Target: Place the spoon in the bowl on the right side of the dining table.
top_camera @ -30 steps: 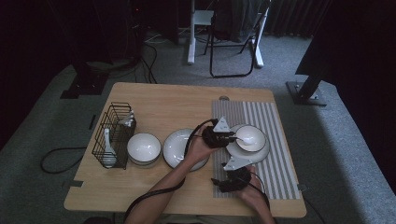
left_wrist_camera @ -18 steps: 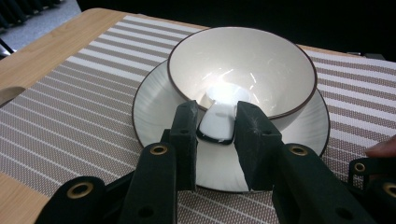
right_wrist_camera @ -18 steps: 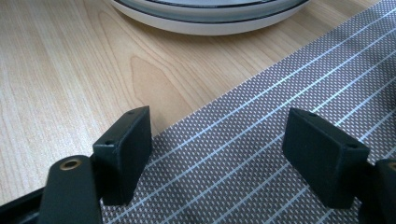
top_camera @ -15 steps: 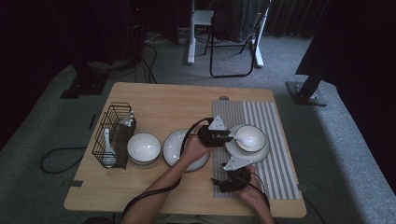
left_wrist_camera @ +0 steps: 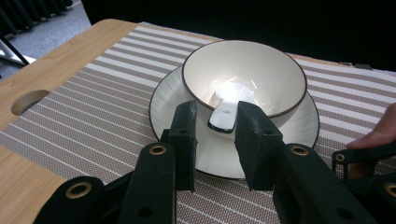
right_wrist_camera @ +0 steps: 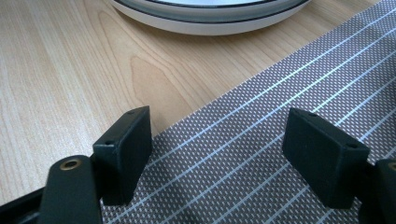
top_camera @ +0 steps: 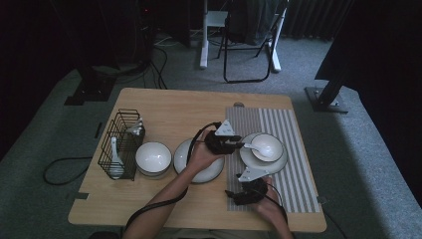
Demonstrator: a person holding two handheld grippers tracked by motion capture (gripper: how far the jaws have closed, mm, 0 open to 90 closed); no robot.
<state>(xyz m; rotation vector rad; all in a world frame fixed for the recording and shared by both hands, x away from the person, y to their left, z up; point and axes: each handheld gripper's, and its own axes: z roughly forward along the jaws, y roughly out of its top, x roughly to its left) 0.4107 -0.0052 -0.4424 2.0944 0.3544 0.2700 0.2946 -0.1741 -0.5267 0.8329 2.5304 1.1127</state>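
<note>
Dim high view, black upper corners; glare glints inside the bowl [left_wrist_camera: 244,77]; near jaws look soft.

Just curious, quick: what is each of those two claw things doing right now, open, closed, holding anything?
Left gripper: open, jaws just widened, spoon handle between them, not pressed.
Right gripper: open, empty, over the striped placemat.

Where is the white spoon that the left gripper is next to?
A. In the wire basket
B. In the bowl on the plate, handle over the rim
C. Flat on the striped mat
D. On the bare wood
B: the spoon lies in the bowl on the plate, its handle over the rim.
</note>
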